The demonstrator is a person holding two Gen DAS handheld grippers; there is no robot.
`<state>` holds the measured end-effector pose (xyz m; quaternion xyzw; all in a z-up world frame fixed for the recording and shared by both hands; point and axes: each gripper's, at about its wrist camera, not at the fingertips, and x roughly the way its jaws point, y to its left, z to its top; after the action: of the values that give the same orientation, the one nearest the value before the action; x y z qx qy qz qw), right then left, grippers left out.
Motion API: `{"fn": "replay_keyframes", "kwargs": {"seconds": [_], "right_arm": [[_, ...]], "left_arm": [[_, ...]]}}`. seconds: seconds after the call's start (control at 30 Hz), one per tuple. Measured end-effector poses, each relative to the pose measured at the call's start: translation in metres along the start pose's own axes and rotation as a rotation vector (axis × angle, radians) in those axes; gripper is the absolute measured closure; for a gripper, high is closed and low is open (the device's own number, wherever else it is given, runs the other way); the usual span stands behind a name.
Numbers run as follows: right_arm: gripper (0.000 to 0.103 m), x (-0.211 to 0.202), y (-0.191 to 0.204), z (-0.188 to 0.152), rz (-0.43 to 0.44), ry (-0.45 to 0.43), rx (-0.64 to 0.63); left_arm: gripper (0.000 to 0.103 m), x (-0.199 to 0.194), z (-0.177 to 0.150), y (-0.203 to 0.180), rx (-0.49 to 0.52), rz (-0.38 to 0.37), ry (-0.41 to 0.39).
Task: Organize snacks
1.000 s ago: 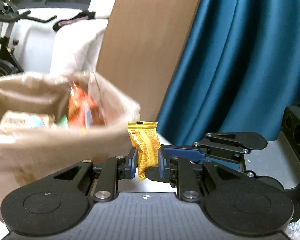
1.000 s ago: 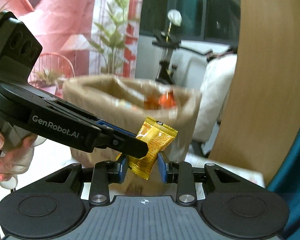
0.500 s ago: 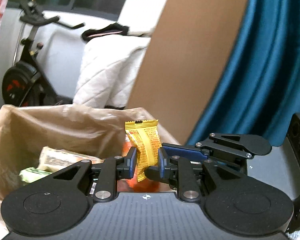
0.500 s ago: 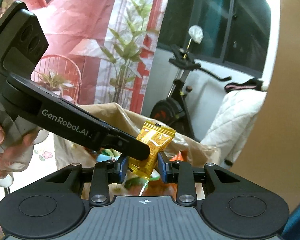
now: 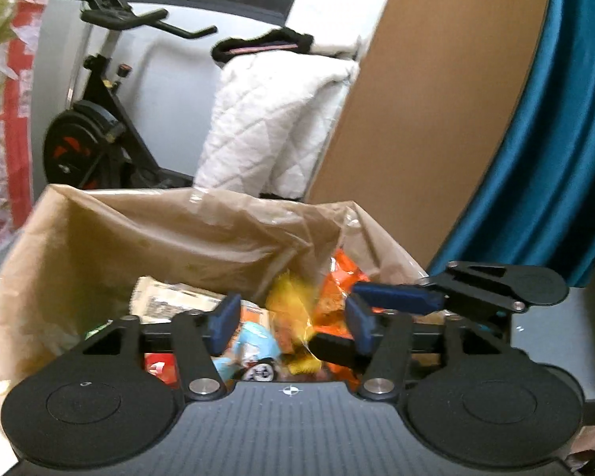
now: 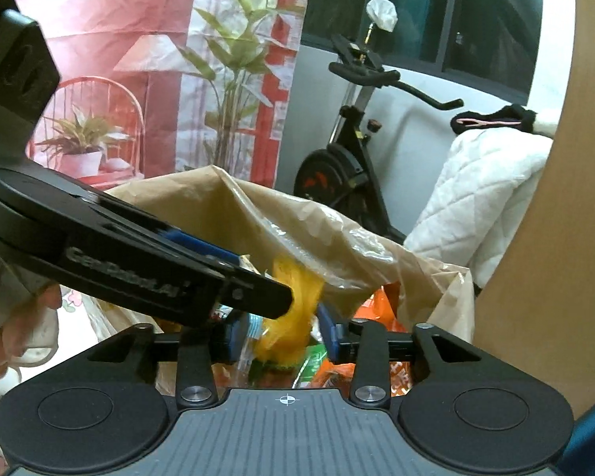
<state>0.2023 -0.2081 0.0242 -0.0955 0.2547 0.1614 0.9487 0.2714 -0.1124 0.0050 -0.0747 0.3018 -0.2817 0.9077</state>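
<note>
Both grippers hover over an open brown paper bag lined with clear plastic and full of snack packs. My left gripper is open. A yellow snack packet is blurred between its pads, falling into the bag. My right gripper is open too, and a blurred yellow packet drops between its pads. The left gripper's body crosses the right wrist view, and the right gripper's fingers show in the left wrist view. The bag holds orange and light blue packs.
An exercise bike and a white quilted cover stand behind the bag. A brown board and a teal curtain rise at the right. A pink plant-print backdrop is at the left. A hand holds the left gripper.
Both grippers moved over the bag's mouth and opened. The yellow packets they held upright have been let go and are falling into the bag.
</note>
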Motion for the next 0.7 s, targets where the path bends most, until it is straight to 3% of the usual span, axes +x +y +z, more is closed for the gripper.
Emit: {"fn": "replay_keyframes", "kwargs": {"seconds": [0.03,0.13,0.2,0.27,0.37,0.7], "right_arm": [[0.046,-0.003,0.001,0.001,-0.013,-0.005,0.004],[0.035,-0.011,0.002,0.003,-0.044,-0.022,0.020],[0.021,-0.019,0.002,0.006,-0.065,-0.045,0.042],[0.008,-0.028,0.002,0.008,-0.079,-0.076,0.066],[0.001,-0.041,0.001,0.009,-0.094,-0.111,0.111],[0.001,-0.080,0.008,0.011,-0.100,-0.196,0.245]], "left_arm": [[0.035,-0.006,0.001,0.001,-0.001,0.013,-0.007],[0.024,-0.023,0.001,0.003,0.001,0.060,-0.034],[0.015,-0.036,0.004,0.002,0.018,0.097,-0.059],[0.013,-0.046,0.007,0.000,0.040,0.136,-0.083],[0.012,-0.063,0.010,-0.006,0.079,0.206,-0.101],[0.005,-0.115,0.015,-0.021,0.139,0.342,-0.208]]}}
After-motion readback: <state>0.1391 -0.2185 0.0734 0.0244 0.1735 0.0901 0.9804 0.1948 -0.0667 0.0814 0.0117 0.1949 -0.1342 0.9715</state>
